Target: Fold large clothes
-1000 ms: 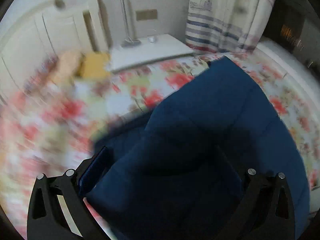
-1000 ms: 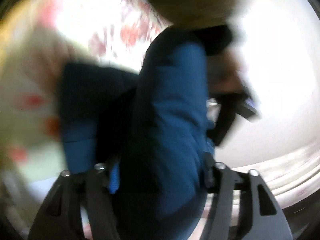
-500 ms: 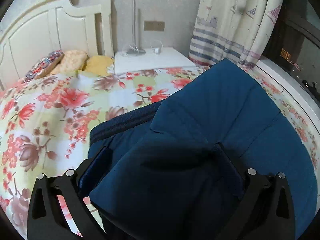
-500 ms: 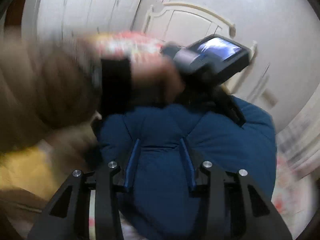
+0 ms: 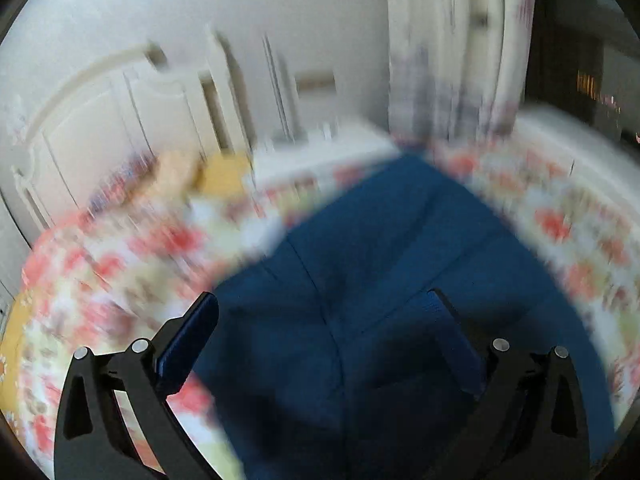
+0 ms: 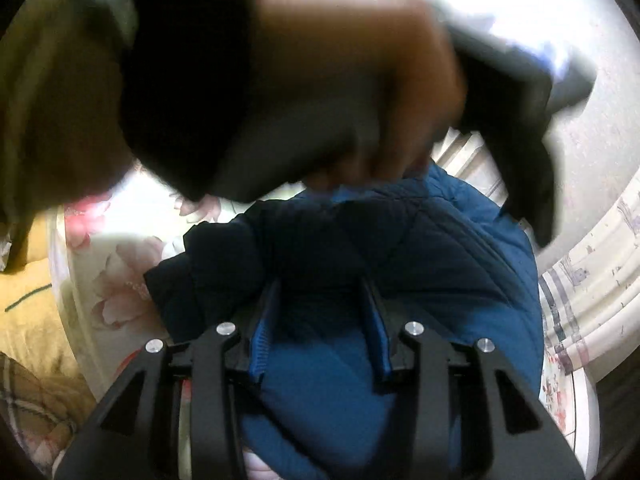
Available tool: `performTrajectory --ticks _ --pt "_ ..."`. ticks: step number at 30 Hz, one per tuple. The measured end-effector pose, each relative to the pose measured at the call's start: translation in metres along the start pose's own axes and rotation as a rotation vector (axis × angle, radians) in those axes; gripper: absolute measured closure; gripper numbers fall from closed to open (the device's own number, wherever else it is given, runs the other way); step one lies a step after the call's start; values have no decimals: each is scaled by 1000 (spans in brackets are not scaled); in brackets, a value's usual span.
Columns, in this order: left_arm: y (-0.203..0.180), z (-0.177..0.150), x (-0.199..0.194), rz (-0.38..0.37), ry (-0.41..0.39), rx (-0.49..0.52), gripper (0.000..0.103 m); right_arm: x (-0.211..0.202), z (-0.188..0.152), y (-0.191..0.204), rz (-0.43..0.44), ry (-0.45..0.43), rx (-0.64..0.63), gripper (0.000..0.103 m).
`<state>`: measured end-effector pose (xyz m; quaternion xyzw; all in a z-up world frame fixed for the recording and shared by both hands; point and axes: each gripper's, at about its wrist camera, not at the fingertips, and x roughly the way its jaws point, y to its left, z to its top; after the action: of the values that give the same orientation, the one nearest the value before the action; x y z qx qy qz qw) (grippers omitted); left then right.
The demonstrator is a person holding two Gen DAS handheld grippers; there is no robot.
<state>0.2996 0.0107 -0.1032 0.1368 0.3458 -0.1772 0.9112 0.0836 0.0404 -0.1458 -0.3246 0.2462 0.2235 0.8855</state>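
A dark blue quilted jacket [image 5: 392, 264] lies bunched on the flowered bed [image 5: 120, 272]. My left gripper [image 5: 324, 312] is open, its fingers wide apart above the jacket, with nothing between the pads. In the right wrist view the same jacket [image 6: 460, 264] fills the middle. My right gripper [image 6: 322, 312] has its blue-padded fingers [image 6: 264, 332] partly closed on a thick fold of the jacket. The person's left hand and the left gripper's body [image 6: 512, 120] hang blurred just above the jacket in that view.
A white headboard [image 5: 100, 120], yellow and patterned pillows [image 5: 224, 168] and a white nightstand [image 5: 320, 152] stand at the far end. A striped curtain [image 5: 448, 60] hangs at the back right. A yellow cloth [image 6: 32, 320] lies left of the right gripper.
My left gripper has let go of the jacket and pulled back and up; the jacket now lies flatter. The right gripper still holds its fold, and the left hand has swung closer to its camera.
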Motion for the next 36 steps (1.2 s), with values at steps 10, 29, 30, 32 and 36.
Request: performTrajectory --ticks 10,29,30,32,36 --pt "18 -18 5 -10 -54 -116 4 -80 -64 -116 48 -87 407 62" --pt "25 -27 -6 96 -89 -169 4 75 -57 -230 164 122 537 59" --pt "26 -27 -6 84 -86 -176 4 74 -53 -233 177 139 529 59" --pt "25 -27 -6 83 -88 -173 4 74 -45 -245 187 145 515 61" --pt "25 -27 -6 78 -89 -174 4 84 -27 -287 74 72 618 61"
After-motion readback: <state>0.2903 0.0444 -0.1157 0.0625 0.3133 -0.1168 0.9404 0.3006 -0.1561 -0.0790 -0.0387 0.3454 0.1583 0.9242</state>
